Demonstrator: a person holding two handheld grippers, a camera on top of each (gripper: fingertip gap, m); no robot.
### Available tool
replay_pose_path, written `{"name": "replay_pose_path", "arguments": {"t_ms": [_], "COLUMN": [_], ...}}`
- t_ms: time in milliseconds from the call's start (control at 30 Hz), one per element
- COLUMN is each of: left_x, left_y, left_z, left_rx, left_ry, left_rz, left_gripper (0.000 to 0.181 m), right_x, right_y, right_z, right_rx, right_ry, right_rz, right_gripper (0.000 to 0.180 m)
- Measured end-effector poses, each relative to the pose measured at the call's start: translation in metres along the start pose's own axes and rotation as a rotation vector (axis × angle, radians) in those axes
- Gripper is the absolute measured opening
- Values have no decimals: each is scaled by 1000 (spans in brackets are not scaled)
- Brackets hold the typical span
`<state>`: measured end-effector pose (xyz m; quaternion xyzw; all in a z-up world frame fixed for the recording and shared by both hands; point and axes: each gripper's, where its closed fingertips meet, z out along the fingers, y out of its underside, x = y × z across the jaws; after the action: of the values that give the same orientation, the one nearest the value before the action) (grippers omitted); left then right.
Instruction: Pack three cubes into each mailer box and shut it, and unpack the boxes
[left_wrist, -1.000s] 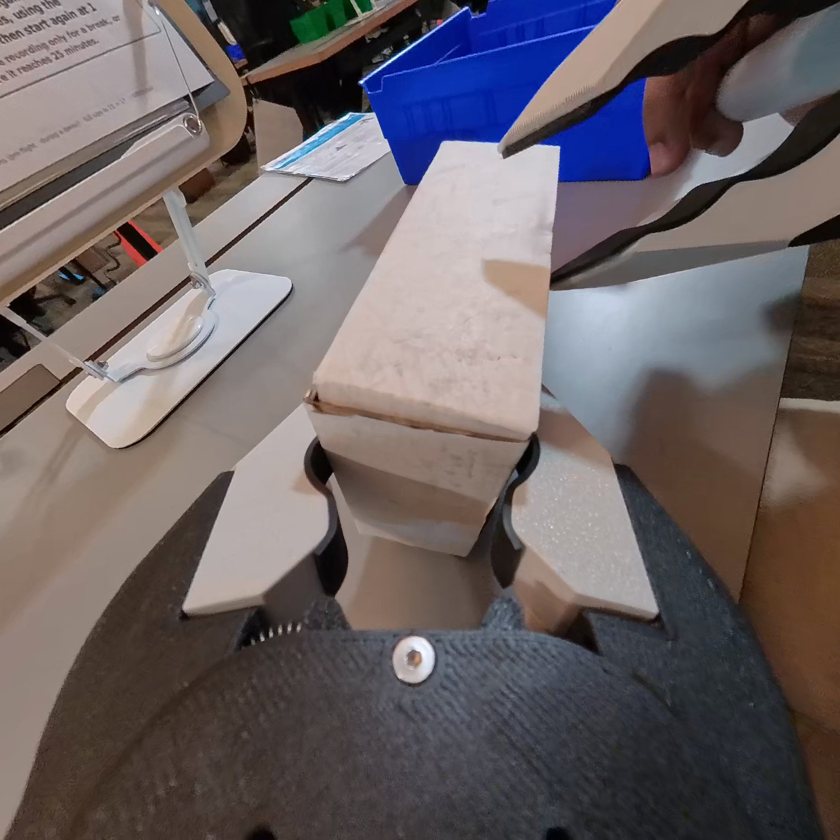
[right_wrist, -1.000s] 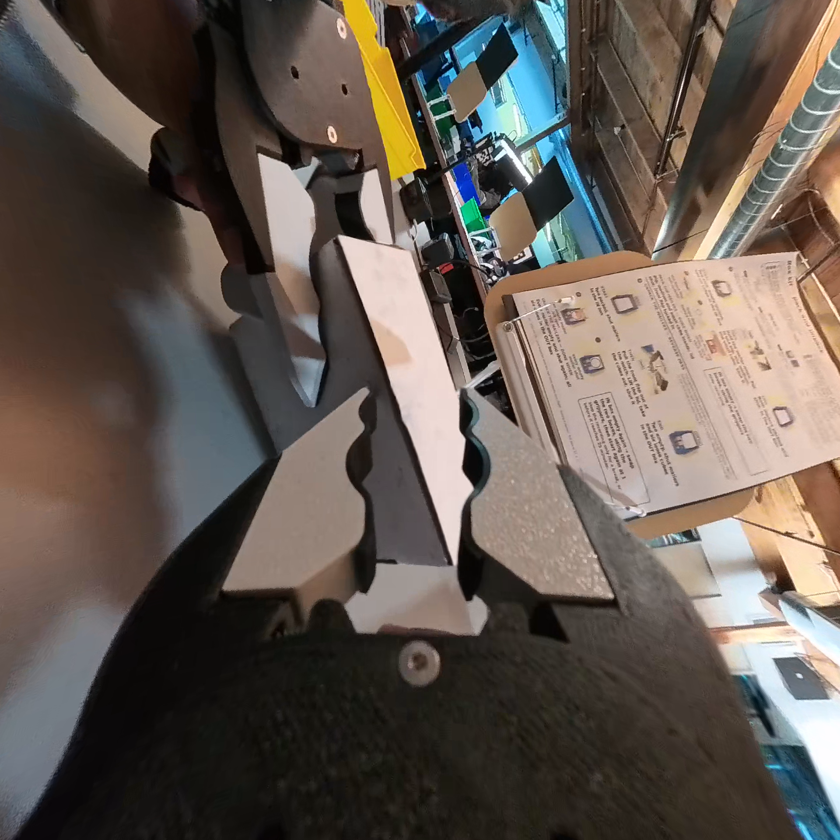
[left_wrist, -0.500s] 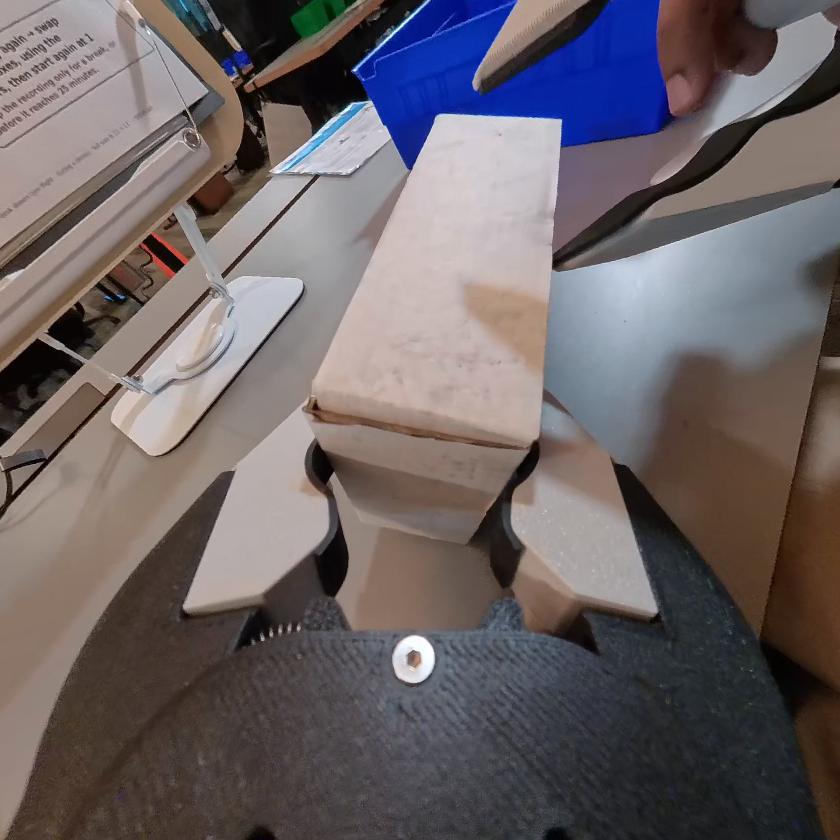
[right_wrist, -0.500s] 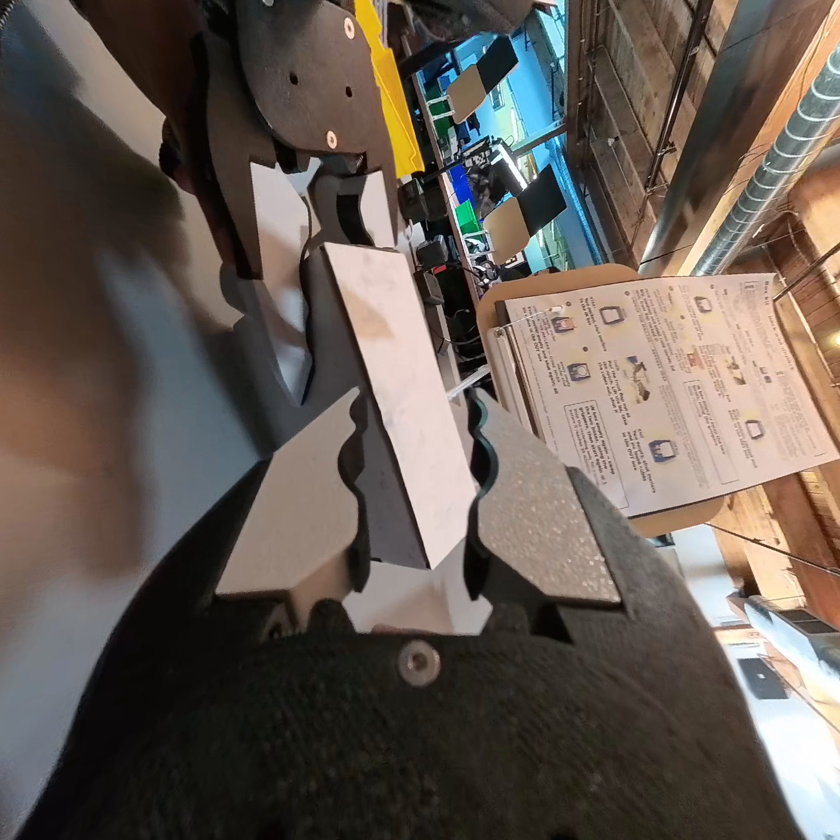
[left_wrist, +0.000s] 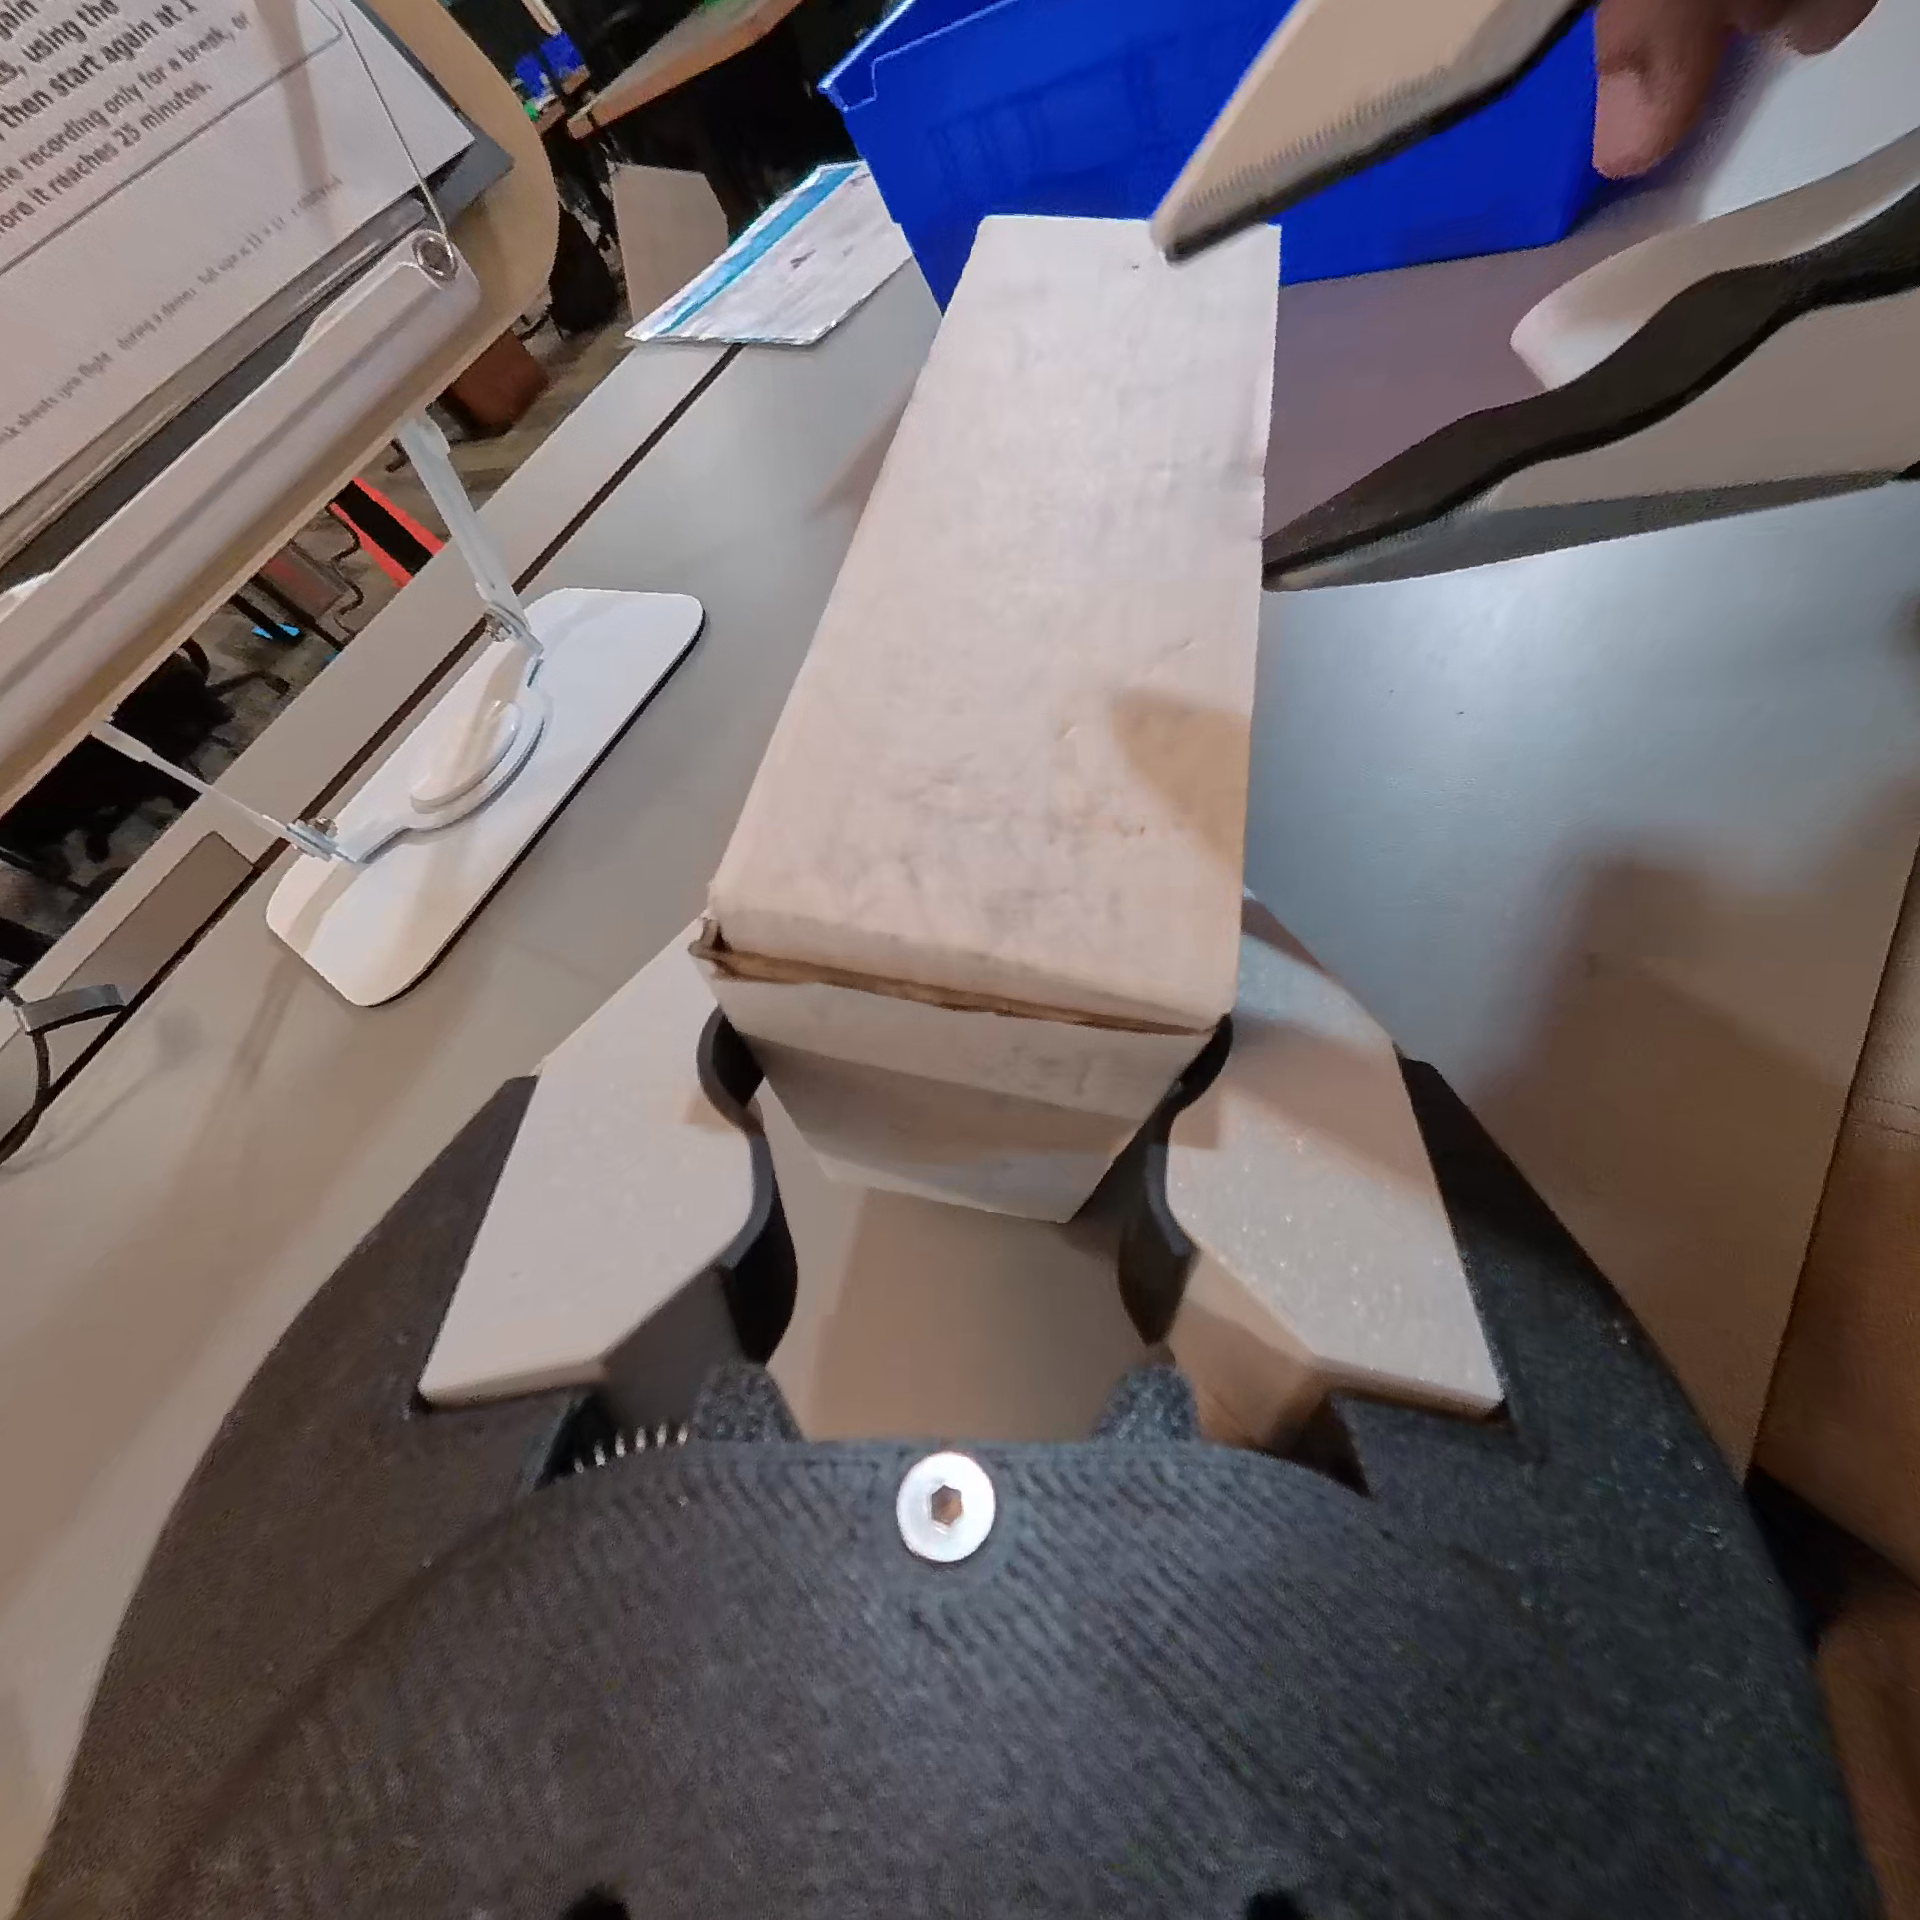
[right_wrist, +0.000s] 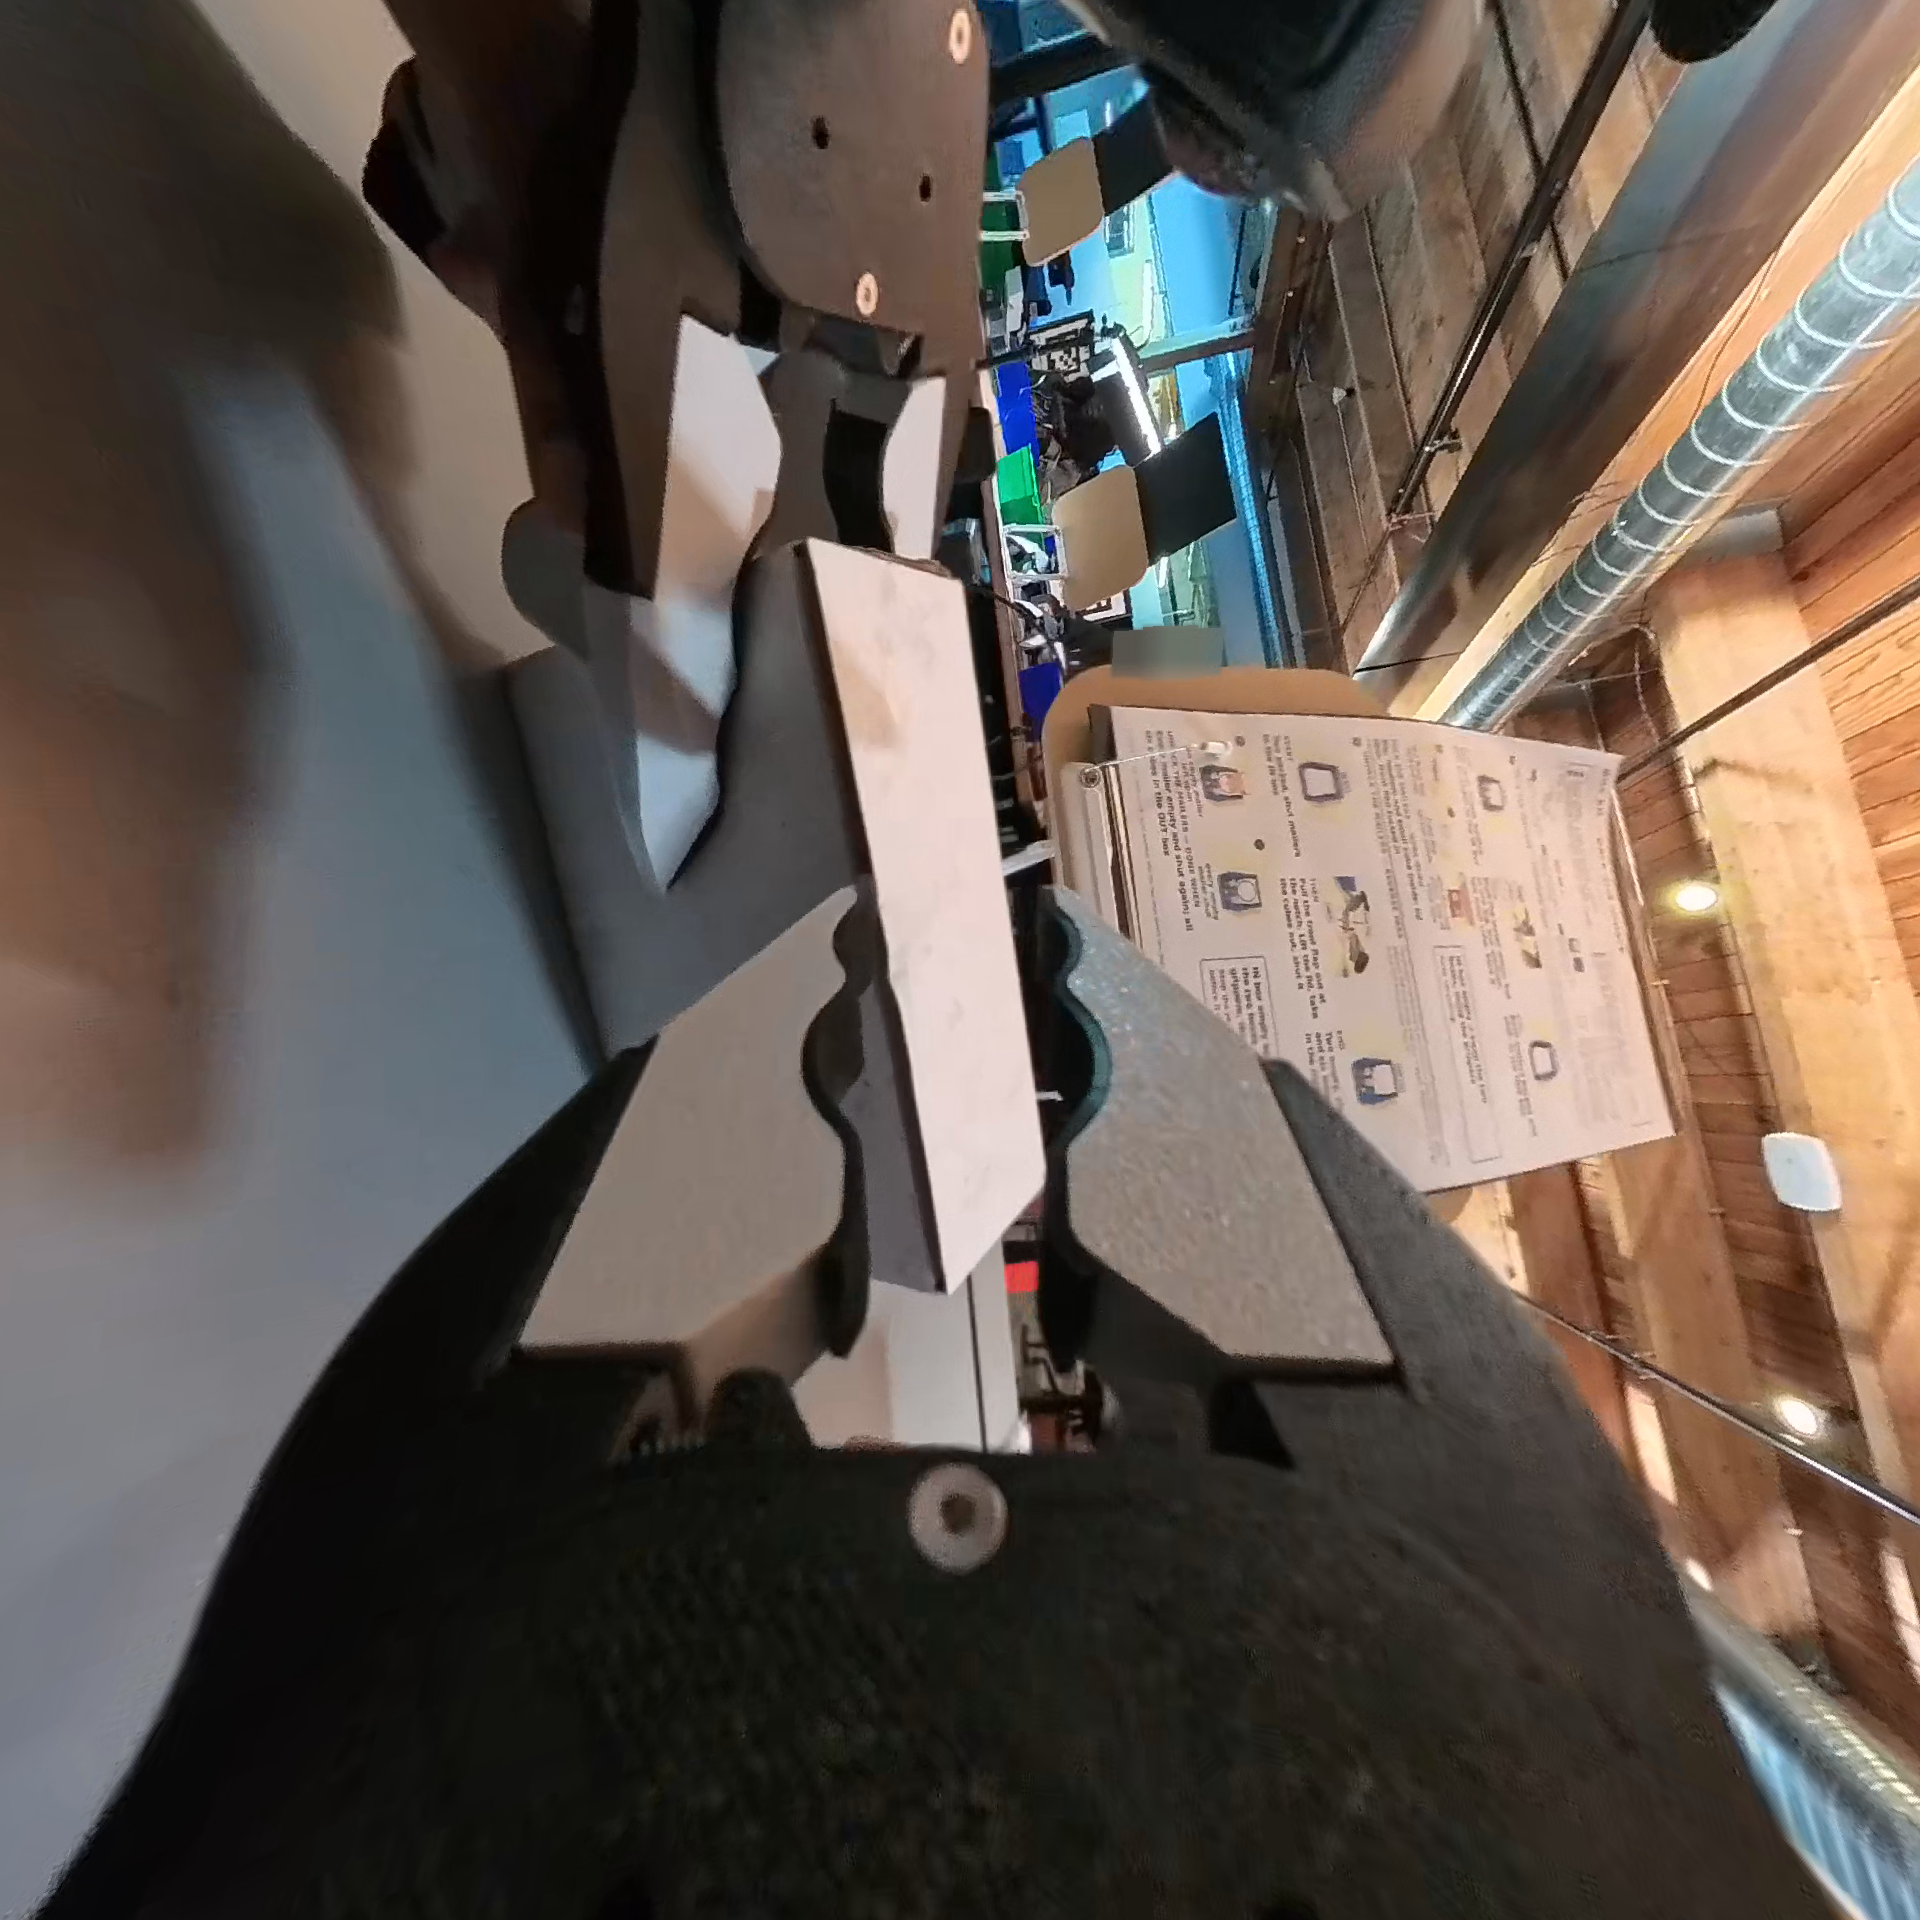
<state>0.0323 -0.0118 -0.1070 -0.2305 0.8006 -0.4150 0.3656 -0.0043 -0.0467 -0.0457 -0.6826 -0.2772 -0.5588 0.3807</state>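
Pinching the mailer box (left_wrist: 1023, 665) end, left gripper (left_wrist: 961, 1132) jaws; right gripper (right_wrist: 951, 1081) jaws spread.

so in the left wrist view the mailer box (left_wrist: 1029, 644) runs up the middle of the frame, near end sitting between the left gripper (left_wrist: 961, 1122) fingers at lower centre. the right gripper (left_wrist: 1382, 343) comes in from the upper right, one finger over the box's far end, the other lower on its right side. a bin (left_wrist: 1049, 145) sits behind the box at top centre. a document stand (left_wrist: 468, 769) is on the table (left_wrist: 1558, 810) at left, with a sheet (left_wrist: 779, 270) behind it. in the right wrist view the box's end (right_wrist: 935, 987) lies between that gripper's fingers, left gripper (right_wrist: 831, 436) above it, and the stand's page (right_wrist: 1403, 935) at right.
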Motion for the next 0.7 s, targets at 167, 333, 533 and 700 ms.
{"name": "replay_pose_path", "arguments": {"t_ms": [167,333,533,700], "left_x": [0,5,16,26], "left_y": [1,0,-4,-9], "left_z": [0,1,3,5], "left_rx": [-21,-24,-43,-54], "left_ry": [5,44,62,25], "left_rz": [-4,-53,-28,88], "left_gripper": [77,76,76,76], "right_x": [3,11,30,54], "right_y": [0,-4,-9,2], "right_z": [1,-3,-9,-16], "right_rx": [-9,10,63,58], "right_ry": [37,79,151,199], "right_rz": [-37,-40,68,184], "right_gripper": [32,28,4,7]}}
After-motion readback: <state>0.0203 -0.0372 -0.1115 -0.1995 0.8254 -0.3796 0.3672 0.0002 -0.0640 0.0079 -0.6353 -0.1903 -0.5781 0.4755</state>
